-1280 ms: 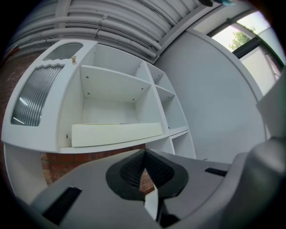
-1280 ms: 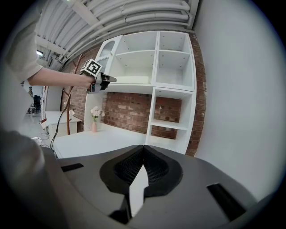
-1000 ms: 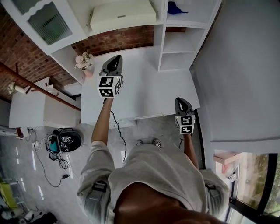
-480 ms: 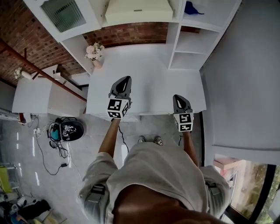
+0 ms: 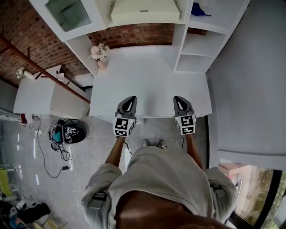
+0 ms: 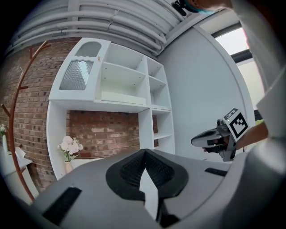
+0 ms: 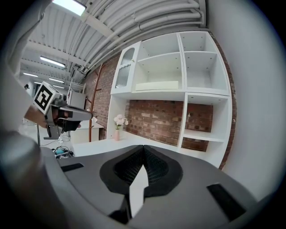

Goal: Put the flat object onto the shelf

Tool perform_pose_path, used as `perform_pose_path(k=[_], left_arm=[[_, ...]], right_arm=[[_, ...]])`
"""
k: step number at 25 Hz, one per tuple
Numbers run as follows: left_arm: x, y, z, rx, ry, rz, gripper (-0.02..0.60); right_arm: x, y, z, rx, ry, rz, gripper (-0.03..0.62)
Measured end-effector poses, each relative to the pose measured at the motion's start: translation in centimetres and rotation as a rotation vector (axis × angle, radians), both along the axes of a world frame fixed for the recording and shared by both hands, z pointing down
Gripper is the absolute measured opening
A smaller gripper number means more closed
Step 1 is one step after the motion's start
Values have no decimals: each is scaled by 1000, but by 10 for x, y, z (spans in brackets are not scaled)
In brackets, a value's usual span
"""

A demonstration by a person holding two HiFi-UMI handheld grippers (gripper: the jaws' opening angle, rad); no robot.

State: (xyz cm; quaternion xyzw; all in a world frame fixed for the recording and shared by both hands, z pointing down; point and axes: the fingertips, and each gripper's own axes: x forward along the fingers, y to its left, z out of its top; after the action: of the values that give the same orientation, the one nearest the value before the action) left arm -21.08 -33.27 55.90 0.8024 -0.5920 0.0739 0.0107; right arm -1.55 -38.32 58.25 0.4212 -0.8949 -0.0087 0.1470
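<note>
A flat cream box (image 5: 143,11) lies on the middle shelf of the white wall unit; it also shows in the left gripper view (image 6: 118,96) and the right gripper view (image 7: 156,85). My left gripper (image 5: 128,103) hovers at the near edge of the white counter (image 5: 147,76), shut and empty (image 6: 145,150). My right gripper (image 5: 180,101) hangs level with it to the right, jaws together with nothing between them (image 7: 143,146). Both point toward the shelves, well short of the box.
A vase of pale flowers (image 5: 100,53) stands at the counter's back left. Open cubbies (image 5: 192,44) rise at the right, a blue thing (image 5: 199,10) in the top one. A grey wall (image 5: 250,76) is at right. Cables and a black device (image 5: 67,133) lie on the floor.
My left gripper has dropped and drawn back from over the counter's middle to its near edge. The right gripper shifted slightly forward. Both stayed shut.
</note>
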Motion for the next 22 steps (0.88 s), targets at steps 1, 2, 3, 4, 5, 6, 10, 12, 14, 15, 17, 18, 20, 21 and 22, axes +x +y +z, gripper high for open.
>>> perform_pose_path(k=[1, 2, 3, 4, 5, 6, 10, 12, 14, 15, 17, 18, 20, 21, 22], left_arm=[[0, 4, 3, -4, 12, -5, 14], [1, 8, 6, -8, 24, -12, 14], [0, 12, 9, -12, 37, -19, 14], [0, 16, 11, -16, 48, -28, 14], [-1, 19, 13, -19, 55, -36, 14], [-1, 21, 15, -22, 59, -42, 15], [-3, 24, 21, -25, 70, -57, 14], [-3, 24, 21, -24, 78, -62, 15], [-2, 22, 20, -20, 83, -61, 14], [-1, 21, 20, -18, 83, -59, 15], [0, 18, 18, -15, 86, -57, 14], [1, 18, 18, -13, 90, -58, 14], [3, 16, 16, -10, 94, -58, 14], [3, 14, 15, -7, 90, -59, 14], [4, 13, 14, -4, 87, -59, 14]], right_arm=[[-1, 0, -1, 2, -2, -3, 28], [-2, 1, -2, 4, -2, -5, 28], [-2, 2, -3, 5, -2, -6, 28], [-2, 2, -4, 6, -2, -7, 28], [-3, 3, -4, 9, -1, -7, 28], [-3, 3, -5, 11, 1, -8, 28], [-3, 4, -7, 20, 2, -10, 28], [-3, 5, -8, 23, 3, -7, 28], [-3, 6, -9, 23, 2, -1, 28], [-2, 6, -10, 22, 1, 1, 28], [0, 6, -9, 22, 1, 4, 28], [1, 6, -8, 22, 0, 5, 28], [3, 6, -8, 23, -4, 6, 28], [4, 6, -8, 22, -5, 8, 28], [4, 6, -8, 22, -6, 10, 28]])
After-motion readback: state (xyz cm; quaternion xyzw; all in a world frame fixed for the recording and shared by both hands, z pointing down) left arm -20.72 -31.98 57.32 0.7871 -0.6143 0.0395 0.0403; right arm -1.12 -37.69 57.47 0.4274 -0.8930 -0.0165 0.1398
